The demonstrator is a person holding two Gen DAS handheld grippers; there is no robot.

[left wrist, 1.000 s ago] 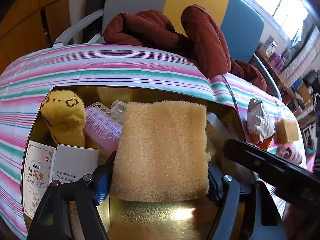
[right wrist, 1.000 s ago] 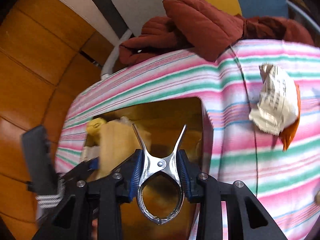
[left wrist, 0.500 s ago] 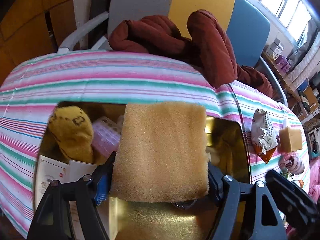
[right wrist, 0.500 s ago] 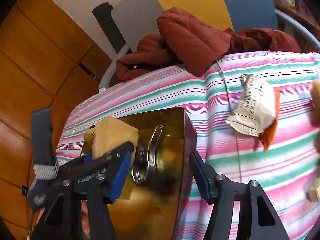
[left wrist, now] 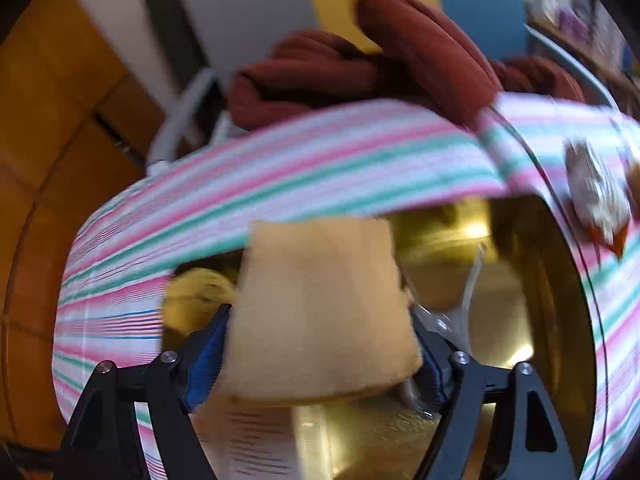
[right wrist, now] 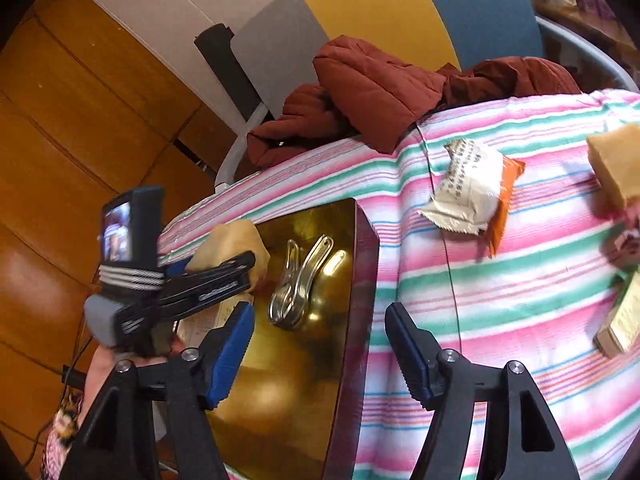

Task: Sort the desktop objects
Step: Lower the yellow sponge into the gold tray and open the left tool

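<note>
My left gripper [left wrist: 320,344] is shut on a yellow sponge [left wrist: 320,312] and holds it above the gold tray [left wrist: 552,320]. The same gripper [right wrist: 240,268] and sponge [right wrist: 228,244] show in the right wrist view over the tray's left part. My right gripper [right wrist: 318,350] is open and empty, low over the tray's [right wrist: 280,400] right wall. A metal clip [right wrist: 300,280] lies inside the tray. A yellow sock [left wrist: 192,296] and a white box [left wrist: 248,440] also lie in the tray.
On the striped tablecloth [right wrist: 500,300] right of the tray lie a white and orange snack packet [right wrist: 472,188], a second sponge [right wrist: 616,164] and a beige box [right wrist: 624,320]. A dark red jacket [right wrist: 384,88] hangs over chairs behind the table.
My right gripper opened and dropped the metal clip into the tray, then drew back to the right. My left gripper swung left with the sponge still held.
</note>
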